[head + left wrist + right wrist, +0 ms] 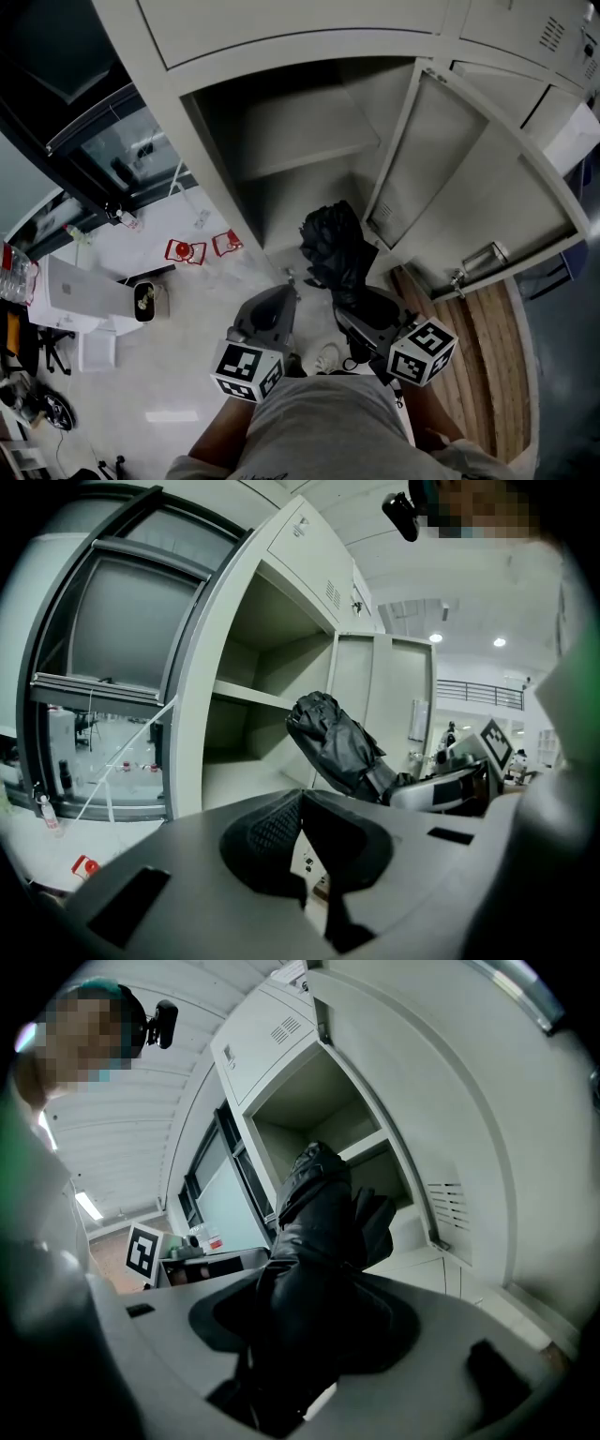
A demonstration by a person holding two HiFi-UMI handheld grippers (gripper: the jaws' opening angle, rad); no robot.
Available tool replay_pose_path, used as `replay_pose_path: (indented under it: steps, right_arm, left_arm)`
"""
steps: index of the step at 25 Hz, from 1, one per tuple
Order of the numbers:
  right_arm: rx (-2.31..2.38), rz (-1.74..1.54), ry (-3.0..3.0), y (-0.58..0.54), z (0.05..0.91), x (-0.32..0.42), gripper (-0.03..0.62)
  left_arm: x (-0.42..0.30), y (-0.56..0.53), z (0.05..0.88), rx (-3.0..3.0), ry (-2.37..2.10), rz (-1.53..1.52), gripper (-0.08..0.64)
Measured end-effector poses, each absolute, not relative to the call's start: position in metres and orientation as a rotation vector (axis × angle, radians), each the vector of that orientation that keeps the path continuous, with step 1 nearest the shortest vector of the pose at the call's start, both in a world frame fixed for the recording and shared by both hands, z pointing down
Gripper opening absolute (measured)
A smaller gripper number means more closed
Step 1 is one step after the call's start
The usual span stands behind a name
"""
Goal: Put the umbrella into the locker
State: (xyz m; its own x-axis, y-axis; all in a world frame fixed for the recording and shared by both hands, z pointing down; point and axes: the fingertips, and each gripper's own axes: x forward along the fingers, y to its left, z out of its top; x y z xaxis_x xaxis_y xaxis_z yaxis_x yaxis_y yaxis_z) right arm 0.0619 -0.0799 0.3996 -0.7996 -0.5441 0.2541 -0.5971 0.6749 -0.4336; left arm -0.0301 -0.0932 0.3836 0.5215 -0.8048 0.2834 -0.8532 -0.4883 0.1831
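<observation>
Carrying step: the right gripper's [361,314] jaws are clamped on a folded black umbrella [333,248] that juts ahead of them toward the open locker [300,150]. The left gripper's [274,309] jaws are together, holding nothing (idle alongside). The next move is probably to push the umbrella forward into the compartment.

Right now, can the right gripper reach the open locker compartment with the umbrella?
Probably yes: the locker door stands open, the compartment under the shelf looks bare, and the right gripper's umbrella points at it.

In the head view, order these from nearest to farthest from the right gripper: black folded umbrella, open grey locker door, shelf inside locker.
1. Black folded umbrella, held by the right gripper.
2. Open grey locker door, on its right.
3. Shelf inside locker, ahead, deepest.
</observation>
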Motion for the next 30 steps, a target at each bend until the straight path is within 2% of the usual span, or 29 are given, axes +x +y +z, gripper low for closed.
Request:
replay_pose_path:
  steps: [30]
  right_arm:
    - [1.136, 0.775, -2.574, -0.171, 0.430, 0.032, 0.232]
  left_arm:
    - [-0.080, -0.150, 0.393, 2.496, -1.272, 0.243, 0.017]
